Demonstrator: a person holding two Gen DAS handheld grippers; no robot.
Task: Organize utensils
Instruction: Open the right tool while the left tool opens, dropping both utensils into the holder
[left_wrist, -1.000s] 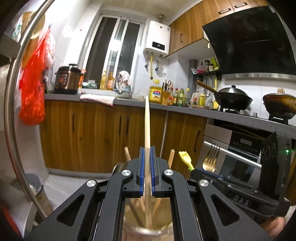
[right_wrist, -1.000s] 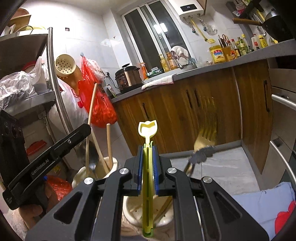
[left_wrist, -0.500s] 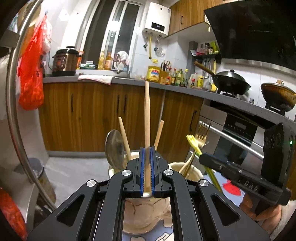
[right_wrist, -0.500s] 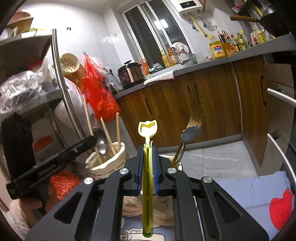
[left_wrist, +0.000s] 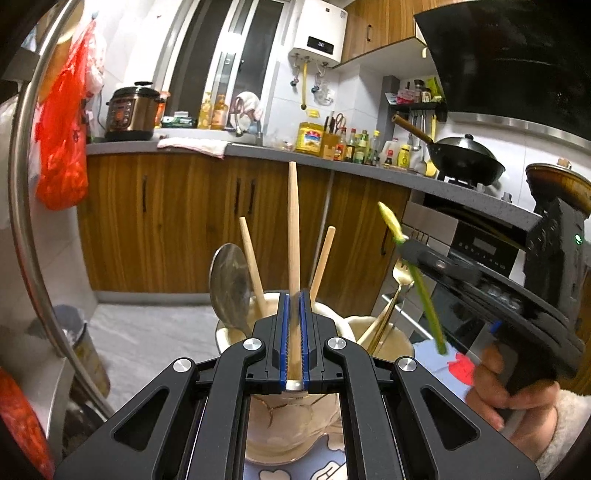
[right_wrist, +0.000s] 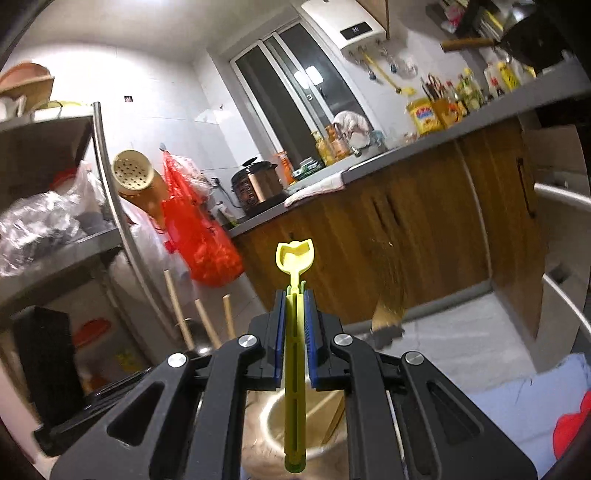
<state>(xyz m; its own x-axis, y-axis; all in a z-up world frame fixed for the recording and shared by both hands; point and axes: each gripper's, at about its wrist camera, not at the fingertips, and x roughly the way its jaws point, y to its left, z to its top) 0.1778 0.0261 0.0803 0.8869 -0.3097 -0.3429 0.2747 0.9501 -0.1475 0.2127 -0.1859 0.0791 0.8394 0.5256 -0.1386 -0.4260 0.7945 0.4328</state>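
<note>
My left gripper (left_wrist: 293, 301) is shut on a long wooden utensil handle (left_wrist: 293, 221) that stands upright over a cream ceramic holder (left_wrist: 236, 338). In that holder are a metal spoon (left_wrist: 229, 284) and two more wooden handles. A second cream holder (left_wrist: 397, 347) to its right has a gold fork (left_wrist: 400, 269) in it. My right gripper (right_wrist: 295, 295) is shut on a yellow-green plastic utensil (right_wrist: 295, 254), head up, its lower end over a cream holder's (right_wrist: 273, 424) mouth. In the left wrist view that right gripper (left_wrist: 406, 245) holds the utensil tilted above the second holder.
The holders stand on a blue patterned cloth (left_wrist: 295, 474). A metal rack post (left_wrist: 29, 236) and a red bag (left_wrist: 61, 147) are to the left. Wooden cabinets (left_wrist: 184, 221), an oven (left_wrist: 480, 251) and a cluttered counter lie behind. A person's hand (left_wrist: 513, 387) grips the right tool.
The left view has tipped down, so both holders now show fully. The right gripper has drawn close over its holder, and its view is blurred. Both grips are unchanged.
</note>
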